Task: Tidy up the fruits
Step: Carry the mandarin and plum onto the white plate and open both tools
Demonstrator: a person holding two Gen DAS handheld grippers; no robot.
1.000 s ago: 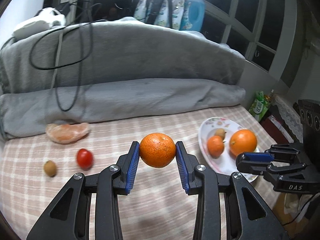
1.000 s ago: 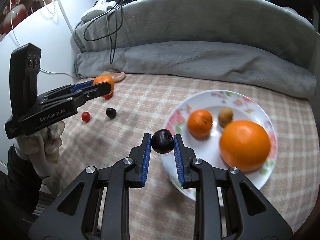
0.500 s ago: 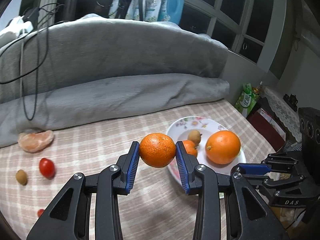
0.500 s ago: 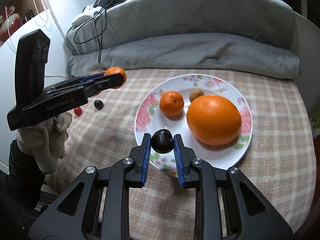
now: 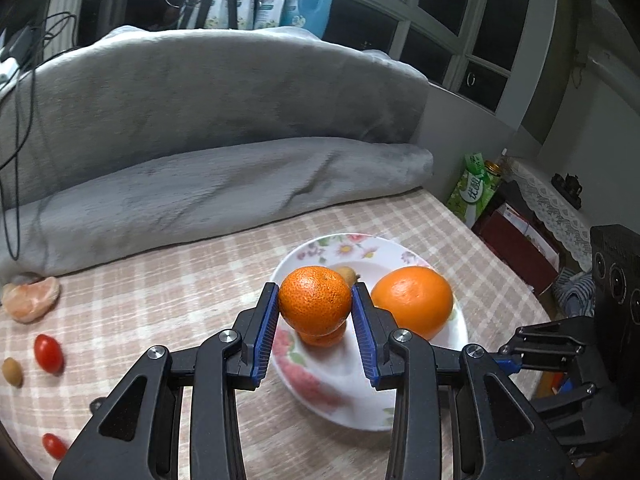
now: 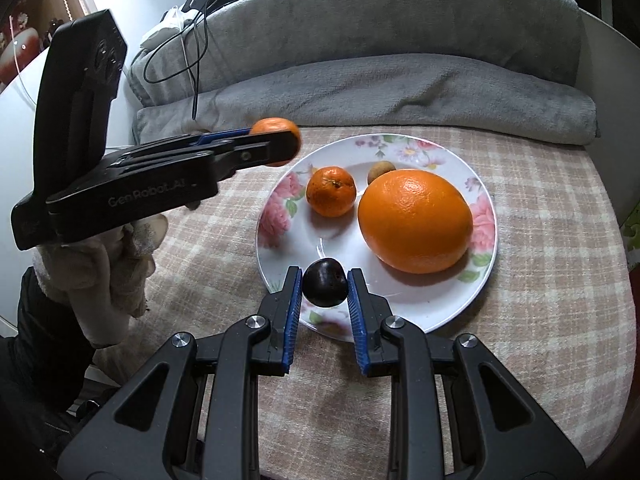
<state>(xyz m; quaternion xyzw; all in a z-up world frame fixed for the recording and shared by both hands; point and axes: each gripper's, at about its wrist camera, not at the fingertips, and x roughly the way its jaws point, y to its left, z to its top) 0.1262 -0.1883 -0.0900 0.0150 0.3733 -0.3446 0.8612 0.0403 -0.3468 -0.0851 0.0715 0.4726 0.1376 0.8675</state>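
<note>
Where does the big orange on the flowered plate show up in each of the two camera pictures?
Left wrist view: the big orange sits right of centre, just right of the held mandarin.
Right wrist view: the big orange lies right of centre, above the held dark fruit.
Shared landmark: the flowered plate.

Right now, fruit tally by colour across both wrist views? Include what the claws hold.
Orange: 4: mandarin in left claw, mandarin on plate, big orange, peeled segments
Red: 2: tomato, tomato
Brown: 2: on plate, on cloth
Dark: 1: plum in right claw
Total: 9
</note>
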